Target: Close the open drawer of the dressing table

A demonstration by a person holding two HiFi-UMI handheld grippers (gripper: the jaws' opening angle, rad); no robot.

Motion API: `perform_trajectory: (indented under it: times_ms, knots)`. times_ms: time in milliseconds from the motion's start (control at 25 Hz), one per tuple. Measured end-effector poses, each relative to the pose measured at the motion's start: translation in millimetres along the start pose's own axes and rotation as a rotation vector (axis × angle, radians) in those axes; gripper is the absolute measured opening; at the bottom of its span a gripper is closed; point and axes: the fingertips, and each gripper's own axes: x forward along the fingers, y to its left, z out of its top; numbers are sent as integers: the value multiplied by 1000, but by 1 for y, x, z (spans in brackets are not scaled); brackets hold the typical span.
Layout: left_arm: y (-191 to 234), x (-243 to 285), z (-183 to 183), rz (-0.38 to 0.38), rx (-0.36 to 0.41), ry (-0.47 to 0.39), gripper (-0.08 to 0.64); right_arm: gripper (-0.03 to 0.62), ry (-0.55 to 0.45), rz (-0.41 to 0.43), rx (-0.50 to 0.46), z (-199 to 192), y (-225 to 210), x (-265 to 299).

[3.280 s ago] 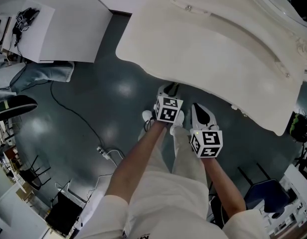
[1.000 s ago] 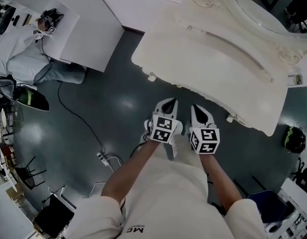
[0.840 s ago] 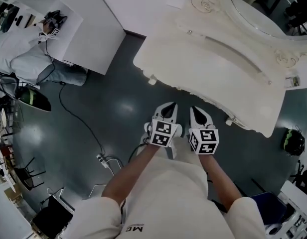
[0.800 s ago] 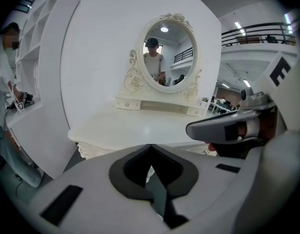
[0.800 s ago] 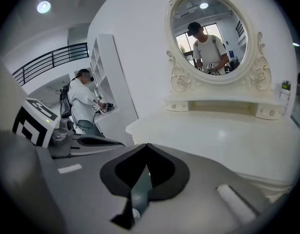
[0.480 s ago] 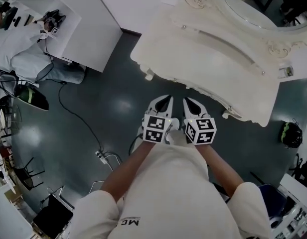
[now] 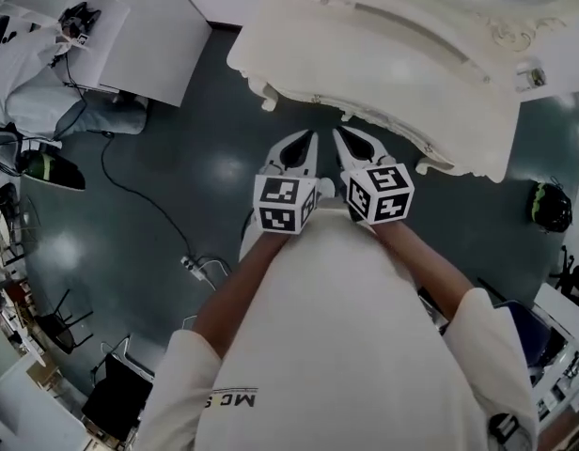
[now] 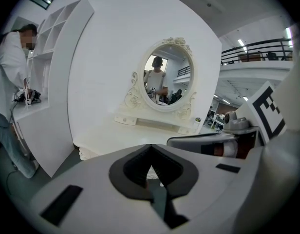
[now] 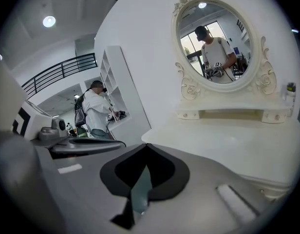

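Note:
The cream dressing table [image 7: 393, 54] fills the top of the head view. Its carved front edge carries small knobs [image 7: 347, 117], and no drawer sticks out from that edge. My left gripper [image 7: 309, 138] and right gripper [image 7: 337, 134] hang side by side just before that edge, above the dark floor, both shut and empty. In the left gripper view the closed jaws [image 8: 151, 165] point at the tabletop [image 8: 111, 140] and the oval mirror [image 8: 167, 78]. The right gripper view shows its closed jaws [image 9: 145, 165] below the tabletop [image 9: 233, 147] and the mirror [image 9: 215, 45].
A white desk [image 7: 139, 36] stands at the upper left with a seated person [image 7: 36, 73] beside it. A cable [image 7: 144, 209] and a power strip [image 7: 197, 269] lie on the floor at left. A helmet [image 7: 545, 205] lies at right. White shelving [image 9: 120, 84] stands beside the table.
Both grippers have risen and moved closer to the table's front edge, drawing nearer to each other. Both stayed shut. The table has slid towards the top of the head view.

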Motion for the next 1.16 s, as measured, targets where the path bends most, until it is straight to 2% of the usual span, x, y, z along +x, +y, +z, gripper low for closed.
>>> perform_trajectory:
  times_ms: [240,920,1160]
  knots:
    - [-11,3,-7,-13,47,18,8,2,15,37,-63,-8,13,-2]
    - [-31,4,-15,-48,59,24,8,1,8,4,-78,-14,1,-22]
    - [-43,-2,-33,-50,45,43,8,1,20,-11,-72,-26,-2,-38]
